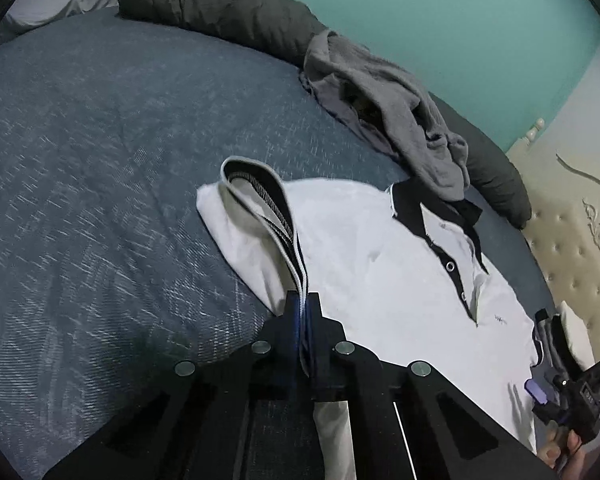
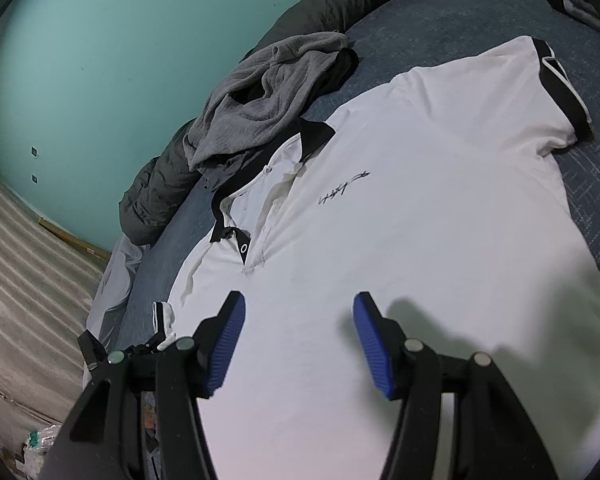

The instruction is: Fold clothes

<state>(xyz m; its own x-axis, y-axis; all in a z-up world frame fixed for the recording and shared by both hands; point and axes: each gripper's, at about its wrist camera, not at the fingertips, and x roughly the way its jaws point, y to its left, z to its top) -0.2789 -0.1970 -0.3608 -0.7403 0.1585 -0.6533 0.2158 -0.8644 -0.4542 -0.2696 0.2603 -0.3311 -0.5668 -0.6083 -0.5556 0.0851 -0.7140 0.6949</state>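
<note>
White polo shirt is lying on the bed; your left gripper is pinching its black-trimmed sleeve, your right gripper is hovering with jaws spread.

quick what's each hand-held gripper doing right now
left hand-held gripper: shut on the polo shirt's sleeve cuff
right hand-held gripper: open, holding nothing, over the polo shirt

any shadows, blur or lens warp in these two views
Right wrist view: the right tool casts dark shadows on the white polo shirt. Left wrist view: the blue bedspread looks streaky. Both views: strong fisheye bending, black corners.
</note>
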